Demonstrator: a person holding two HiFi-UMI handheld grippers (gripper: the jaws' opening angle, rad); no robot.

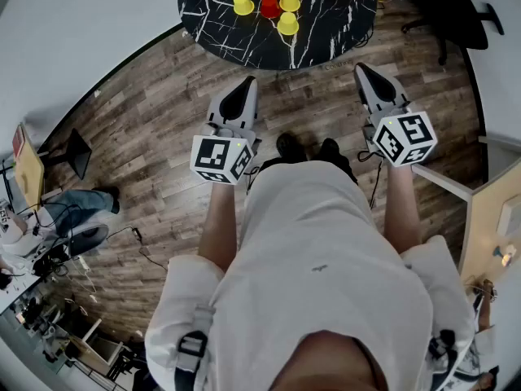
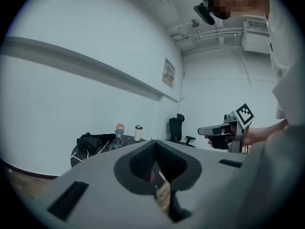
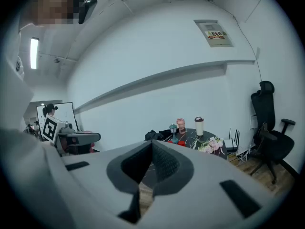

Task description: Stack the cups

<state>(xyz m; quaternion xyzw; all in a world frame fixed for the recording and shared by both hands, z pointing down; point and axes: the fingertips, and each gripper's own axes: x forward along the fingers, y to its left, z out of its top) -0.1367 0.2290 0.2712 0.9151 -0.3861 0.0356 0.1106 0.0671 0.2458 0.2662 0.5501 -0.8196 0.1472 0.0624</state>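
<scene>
- Presently, we find the left gripper (image 1: pixel 247 84) and the right gripper (image 1: pixel 362 72) both clenched on nothing, held over the plank floor (image 1: pixel 146 137) at mid-frame.
- We locate the task's items at top centre of the head view. The yellow cups (image 1: pixel 287 24) and red cups (image 1: pixel 269 6) stand singly, near one another, on the round table (image 1: pixel 326 31), well apart from both grippers.
- We judge that no stacking has begun and that the approach is the step in hand.
- We advise walking up to the table, parting the jaws before arrival, and taking one cup squarely by its wall so its neighbours do not tip.
- We note that the cups look smooth and tapered, likely light plastic.
- We record a black tabletop with white veining, seemingly hard and slick, and dark, ribbed jaw pads (image 2: pixel 140 165).
</scene>
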